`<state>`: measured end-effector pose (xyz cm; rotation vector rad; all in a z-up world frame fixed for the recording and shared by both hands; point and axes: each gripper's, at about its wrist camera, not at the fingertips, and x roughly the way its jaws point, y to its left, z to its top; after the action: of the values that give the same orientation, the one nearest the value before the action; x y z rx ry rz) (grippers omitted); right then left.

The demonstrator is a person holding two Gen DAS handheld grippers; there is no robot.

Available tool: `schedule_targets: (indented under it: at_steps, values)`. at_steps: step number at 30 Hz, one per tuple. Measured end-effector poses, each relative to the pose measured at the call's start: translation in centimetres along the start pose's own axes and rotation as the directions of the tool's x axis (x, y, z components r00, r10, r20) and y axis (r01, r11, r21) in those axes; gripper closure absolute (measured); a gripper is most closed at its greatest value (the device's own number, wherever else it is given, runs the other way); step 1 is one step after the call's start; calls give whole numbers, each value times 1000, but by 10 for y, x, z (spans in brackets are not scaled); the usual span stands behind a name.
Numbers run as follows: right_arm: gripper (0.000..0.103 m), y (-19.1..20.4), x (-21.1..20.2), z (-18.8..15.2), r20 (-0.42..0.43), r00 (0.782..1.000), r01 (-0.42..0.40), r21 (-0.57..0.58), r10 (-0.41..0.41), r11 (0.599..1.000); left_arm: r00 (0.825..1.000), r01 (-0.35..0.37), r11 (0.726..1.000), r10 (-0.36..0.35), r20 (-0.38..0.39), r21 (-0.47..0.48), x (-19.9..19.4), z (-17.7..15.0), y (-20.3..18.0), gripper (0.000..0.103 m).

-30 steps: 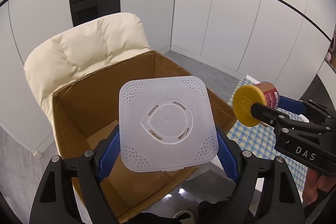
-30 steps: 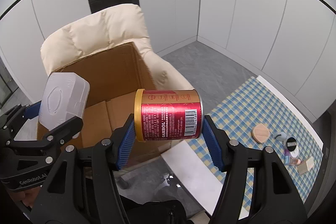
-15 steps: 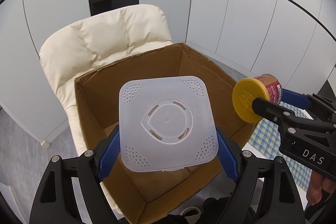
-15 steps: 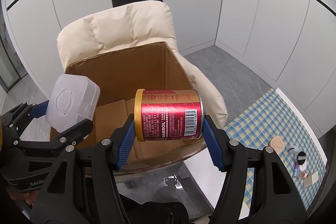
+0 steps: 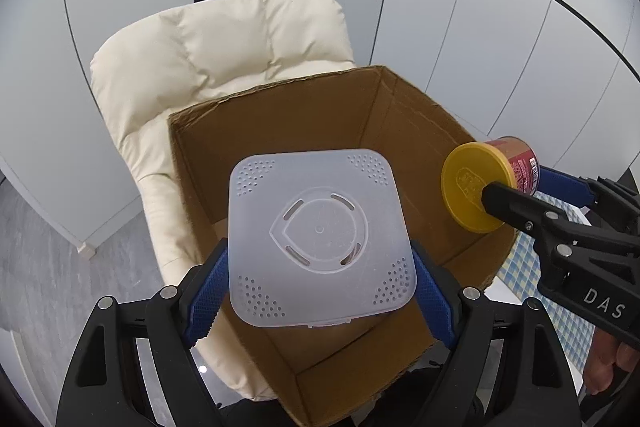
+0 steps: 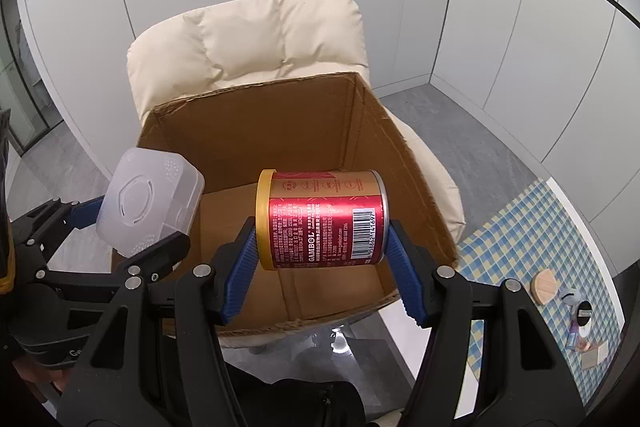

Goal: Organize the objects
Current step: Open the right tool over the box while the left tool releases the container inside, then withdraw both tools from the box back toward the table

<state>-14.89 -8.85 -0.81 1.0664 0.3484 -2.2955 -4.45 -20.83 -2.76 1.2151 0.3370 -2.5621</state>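
Right wrist view: the right gripper point(image 6: 322, 227) clamps a red can point(image 6: 324, 221) by its ends, long axis crosswise, yellow lid leftward, above the cardboard box point(image 6: 248, 131), while the left gripper point(image 5: 320, 279) grips a translucent plastic container point(image 5: 320, 243).

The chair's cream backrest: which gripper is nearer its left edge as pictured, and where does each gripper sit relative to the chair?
Left. The left gripper, holding the white container, is over the box's left part; the right gripper holds the can further right.
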Motion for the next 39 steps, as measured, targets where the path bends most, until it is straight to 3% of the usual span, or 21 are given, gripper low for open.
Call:
schedule_targets:
  at_steps: [2, 8, 10, 18, 31, 39]
  values:
    - [39, 3, 2, 1, -6, 1000, 0, -4, 0, 1000, 1000, -5, 1000, 5, -5, -1, 1, 0, 4, 18]
    - [37, 6, 9, 3, -17, 999, 30, -2, -30, 1000, 999, -36, 999, 36, 21, -11, -6, -1, 12, 1]
    - [17, 5, 8, 4, -6, 999, 39, 15, -39, 999, 998, -50, 999, 51, 38, -16, -9, 0, 14, 1]
    - [3, -3, 8, 8, -6, 999, 32, 59, -32, 998, 995, -79, 996, 81, 64, -30, -13, 2, 17, 1]
    - [2, -14, -3, 6, 28, 998, 54, 68, -56, 996, 994, -91, 995, 93, 63, -32, -8, 7, 12, 1]
    - [2, -37, -10, -5, 16, 996, 91, 91, -93, 992, 996, -62, 998, 62, 61, -10, -2, 12, -12, 1]
